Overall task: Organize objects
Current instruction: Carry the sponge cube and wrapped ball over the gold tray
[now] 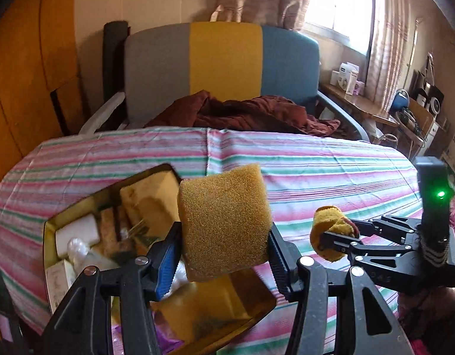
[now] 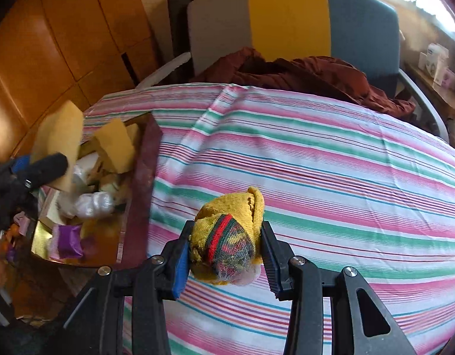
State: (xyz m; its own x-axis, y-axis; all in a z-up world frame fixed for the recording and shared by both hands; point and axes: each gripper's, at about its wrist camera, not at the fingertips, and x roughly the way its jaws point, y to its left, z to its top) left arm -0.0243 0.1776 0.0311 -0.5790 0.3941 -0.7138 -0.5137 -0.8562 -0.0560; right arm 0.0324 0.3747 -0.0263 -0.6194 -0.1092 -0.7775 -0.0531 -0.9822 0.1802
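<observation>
My left gripper (image 1: 224, 248) is shut on a yellow-brown sponge block (image 1: 224, 222), held above the gold tin (image 1: 254, 316) at the table's left end. In the right wrist view that sponge (image 2: 57, 139) shows at the far left over the tin (image 2: 79, 254). My right gripper (image 2: 226, 251) is shut on a rolled yellow cloth with a red and green band (image 2: 227, 236), raised over the striped tablecloth (image 2: 330, 177). The left wrist view shows this right gripper (image 1: 333, 242) with the cloth roll (image 1: 325, 227) at the right.
The tin holds another sponge (image 2: 116, 145), a white block (image 1: 76, 232), clear plastic wrapping (image 2: 91, 204) and a purple packet (image 2: 67, 241). A grey, yellow and blue chair (image 1: 224, 62) with a maroon garment (image 1: 248, 112) stands behind the table. A cluttered desk (image 1: 360, 103) sits by the window.
</observation>
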